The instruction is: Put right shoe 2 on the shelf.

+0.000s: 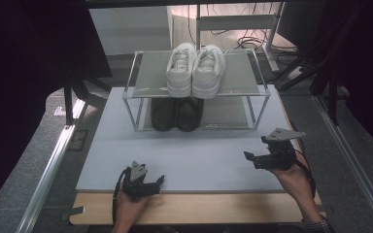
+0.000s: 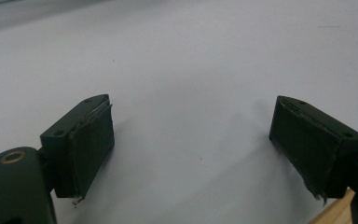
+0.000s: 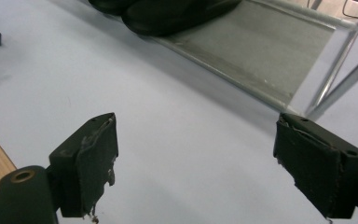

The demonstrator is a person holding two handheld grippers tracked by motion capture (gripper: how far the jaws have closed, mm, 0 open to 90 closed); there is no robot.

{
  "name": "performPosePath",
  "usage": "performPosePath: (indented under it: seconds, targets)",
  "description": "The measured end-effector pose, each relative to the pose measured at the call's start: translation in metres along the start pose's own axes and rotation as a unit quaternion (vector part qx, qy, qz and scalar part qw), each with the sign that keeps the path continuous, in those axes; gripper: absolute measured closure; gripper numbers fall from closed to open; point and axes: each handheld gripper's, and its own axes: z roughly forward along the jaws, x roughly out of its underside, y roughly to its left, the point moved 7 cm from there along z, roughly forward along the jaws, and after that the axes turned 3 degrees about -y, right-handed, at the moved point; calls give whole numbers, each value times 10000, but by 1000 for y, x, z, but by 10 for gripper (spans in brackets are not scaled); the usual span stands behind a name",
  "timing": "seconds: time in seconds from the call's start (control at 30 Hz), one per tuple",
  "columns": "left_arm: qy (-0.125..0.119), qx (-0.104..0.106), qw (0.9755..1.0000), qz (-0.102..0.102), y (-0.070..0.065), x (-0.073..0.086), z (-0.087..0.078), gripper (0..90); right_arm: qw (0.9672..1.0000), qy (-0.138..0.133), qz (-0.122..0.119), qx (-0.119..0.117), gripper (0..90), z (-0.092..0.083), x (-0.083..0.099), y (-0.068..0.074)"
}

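A two-tier metal shoe rack (image 1: 148,73) stands at the back of a pale grey mat (image 1: 194,155). A pair of white sneakers (image 1: 195,70) sits on its top shelf. Under them, on the lower shelf (image 3: 261,51), is a pair of black shoes (image 1: 177,113) (image 3: 168,11). My left gripper (image 1: 159,182) (image 2: 191,135) rests low at the mat's near left edge, open, with bare mat between its jaws. My right gripper (image 1: 256,148) (image 3: 196,154) hovers over the mat's right side, in front of the rack's right leg (image 3: 340,70), and is open and empty too.
The mat lies on a wooden tabletop whose front edge (image 1: 199,208) shows below it. Aluminium rails run along the left (image 1: 48,170) and right (image 1: 354,155) of the table. Cables and desk legs (image 1: 233,29) sit behind the rack.
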Motion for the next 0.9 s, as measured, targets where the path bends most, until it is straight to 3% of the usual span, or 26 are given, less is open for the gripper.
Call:
performPosePath:
  seconds: [0.2,0.43,0.6,0.9]
  targets:
    - [10,3,10000,11,0,0,0,135,10000,-30,76,16,92,1,18,3]
    - [9,2,10000,12,0,0,0,135,10000,-25,-12,82,3,8,35,9]
    - [9,1,10000,12,0,0,0,136,9999,-13,98,-31,2,13,46,14]
    - [8,-2,10000,17,0,0,0,136,9999,-15,23,-123,0,23,70,19]
